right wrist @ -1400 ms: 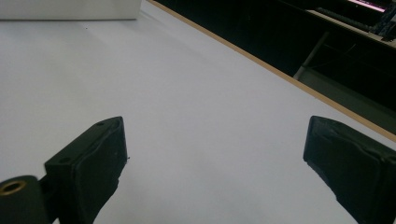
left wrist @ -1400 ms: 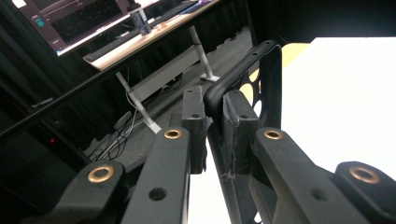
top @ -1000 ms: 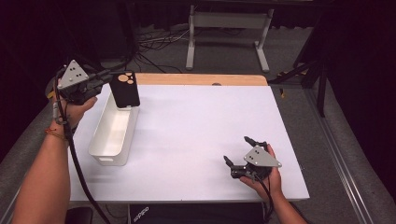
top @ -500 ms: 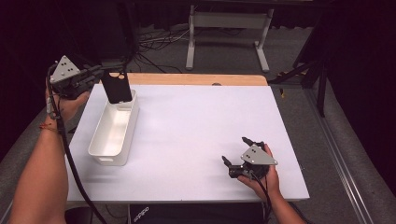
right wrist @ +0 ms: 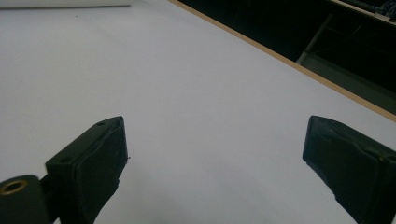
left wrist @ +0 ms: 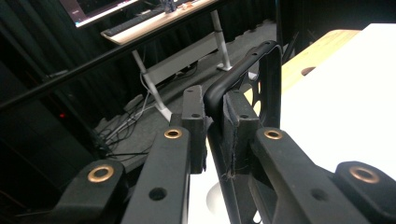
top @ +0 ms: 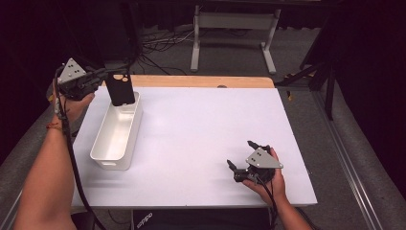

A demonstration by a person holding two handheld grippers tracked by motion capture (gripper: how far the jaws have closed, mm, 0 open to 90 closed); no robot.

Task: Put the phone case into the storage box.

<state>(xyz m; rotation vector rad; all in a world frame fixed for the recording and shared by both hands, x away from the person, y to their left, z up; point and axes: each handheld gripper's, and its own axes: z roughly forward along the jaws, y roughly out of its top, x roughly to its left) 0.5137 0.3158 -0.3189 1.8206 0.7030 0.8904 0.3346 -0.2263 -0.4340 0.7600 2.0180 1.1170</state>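
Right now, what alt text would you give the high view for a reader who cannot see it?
The left gripper holds a black phone case upright over the far end of a white bin on a white table. The right gripper rests open near the table's front edge.

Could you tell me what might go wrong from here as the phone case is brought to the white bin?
The left gripper pinches the black phone case only by its thin top edge, so it could swing or slip out. Its lower end hangs right at the far rim of the white bin; it might catch that rim or nudge the light bin across the table.
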